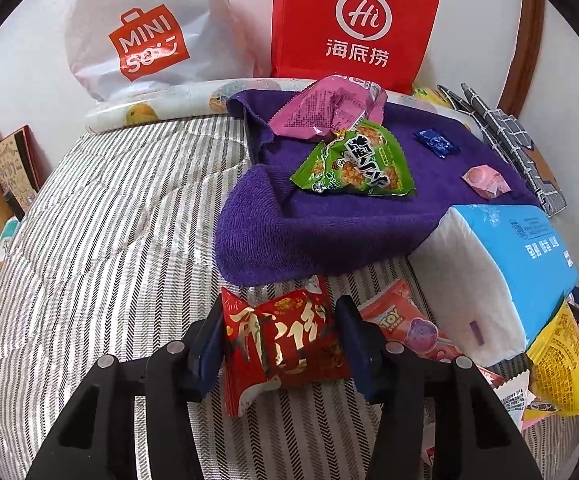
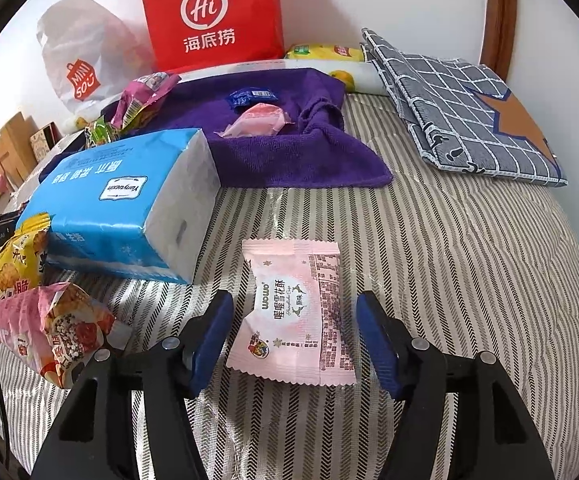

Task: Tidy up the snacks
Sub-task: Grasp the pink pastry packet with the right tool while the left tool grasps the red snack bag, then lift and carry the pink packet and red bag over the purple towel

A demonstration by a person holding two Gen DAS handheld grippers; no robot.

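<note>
Right now I am gripping the red snack packet (image 1: 285,344) in my left tool (image 1: 277,344) while my right tool (image 2: 293,336), jaws apart, is straddling the pink snack packet (image 2: 293,312) lying lengthwise between them on the bed (image 2: 469,280).

The bed cover (image 1: 101,240) is grey-and-white herringbone striped. A deep purple towel (image 1: 321,236) lies on it. One snack packet (image 1: 285,344) is red with gold lettering, another (image 1: 355,162) green, and a third (image 2: 295,312) pale pink with maroon print. The tissue pack (image 2: 117,200) is sky blue and white. The folded cloth (image 2: 461,108) is grey with a white grid. The paper bag (image 2: 213,16) is red with white lettering.
</note>
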